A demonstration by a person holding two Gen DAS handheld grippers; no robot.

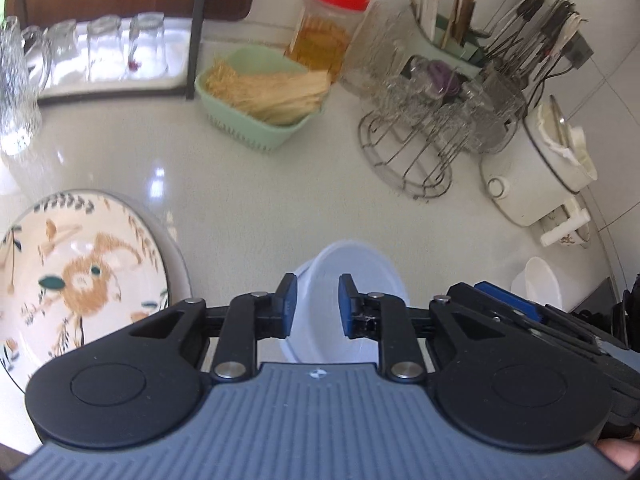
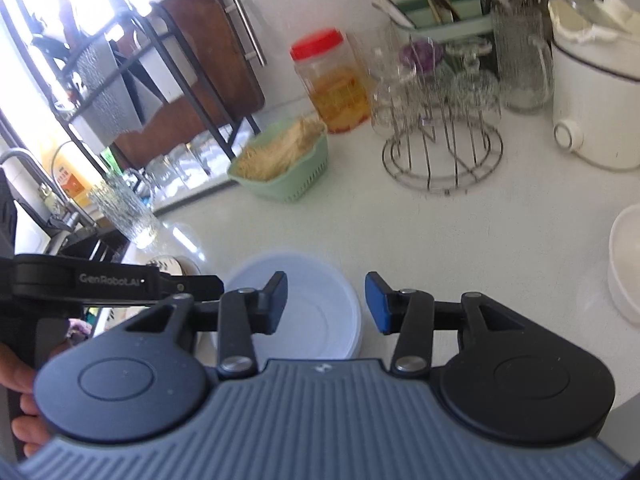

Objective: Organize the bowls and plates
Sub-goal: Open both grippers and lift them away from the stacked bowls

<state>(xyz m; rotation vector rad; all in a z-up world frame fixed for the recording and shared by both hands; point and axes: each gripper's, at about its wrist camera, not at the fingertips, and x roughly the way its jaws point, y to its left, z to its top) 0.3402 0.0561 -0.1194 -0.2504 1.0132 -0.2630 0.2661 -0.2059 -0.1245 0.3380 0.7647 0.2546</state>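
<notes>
**Bowls stacked mid-counter, both our grippers parked over them**

Bowls first: we've got a white stack of bowls (image 2: 304, 312) sitting on the pale counter (image 2: 440, 232), pretty much dead centre in front of us. In the left wrist view the same stack (image 1: 344, 280) shows right behind the fingertips.

Our left gripper (image 1: 318, 306) has its jaws parted a little, and we see nothing pinched between the pads, just the bowls below in the gap. Our right gripper (image 2: 326, 302) is spread wider, jaws apart and gripping nothing; the left finger sits over the bowl's inside and the right finger looks just outside the rim. We can't tell if either one touches the bowl.

Left of the stack we've got the patterned plate (image 1: 80, 276) lying flat on the counter, near the bowls but not touching. Off to the right there's another white bowl (image 2: 626, 264) on its own, well apart from the stack.

Back of the counter: green basket (image 1: 260, 100) of straw-coloured sticks, red-lidded jar (image 1: 328, 28) behind it, wire rack (image 1: 416, 148) with upturned glasses, and a white cooker pot (image 2: 596, 92) in the far right corner
</notes>
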